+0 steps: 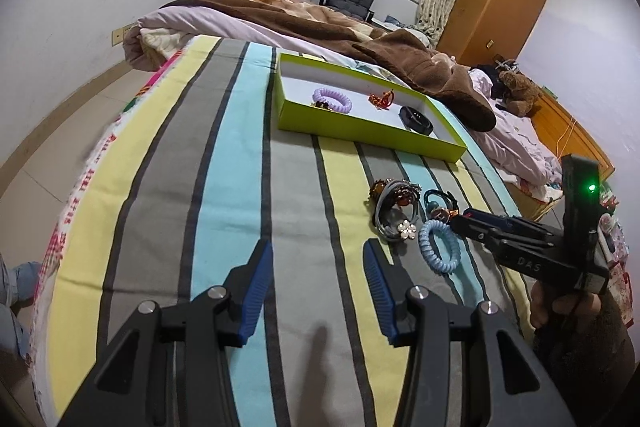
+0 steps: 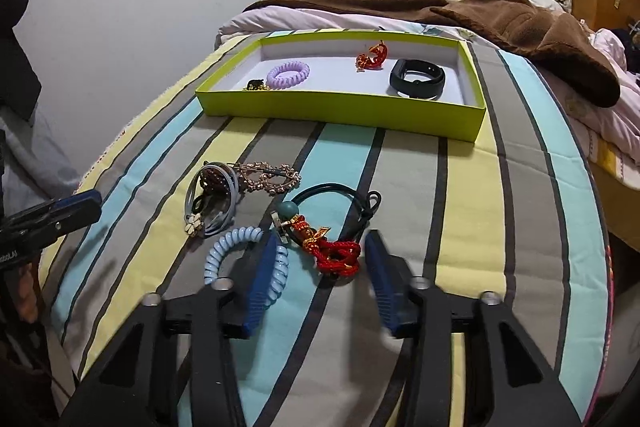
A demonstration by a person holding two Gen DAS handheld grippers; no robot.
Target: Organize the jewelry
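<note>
- Blue ribbed pads of the right gripper [image 2: 320, 259] stand spread, straddling the red braided cord knot with gold trim [image 2: 338, 257]; the pads do not press on it, and the right one is motion-blurred.
- That knot hangs off a dark green elastic loop with a teal bead [image 2: 340, 199], which runs off toward twelve o'clock; the charm's long axis slants from ten o'clock down to four o'clock.
- At nine o'clock of the knot, a pale blue spiral hair tie [image 2: 244, 259] lies partly under the left pad.
- Risk, as I judge it: closing here could pinch the spiral tie along with the knot, or drag the green loop through the neighbouring pile of grey bands and the rose-gold studded clip [image 2: 266, 179].
- Beyond, at twelve o'clock, the lime-green shallow cardboard tray [image 2: 340, 111] already holds a lilac spiral tie [image 2: 288, 73], a red ornament [image 2: 372, 57] and a black wristband [image 2: 418, 79].
- Well apart at nine o'clock, the left gripper [image 1: 318, 255] hovers spread over bare striped bedsheet [image 1: 224, 187], holding nothing.
</note>
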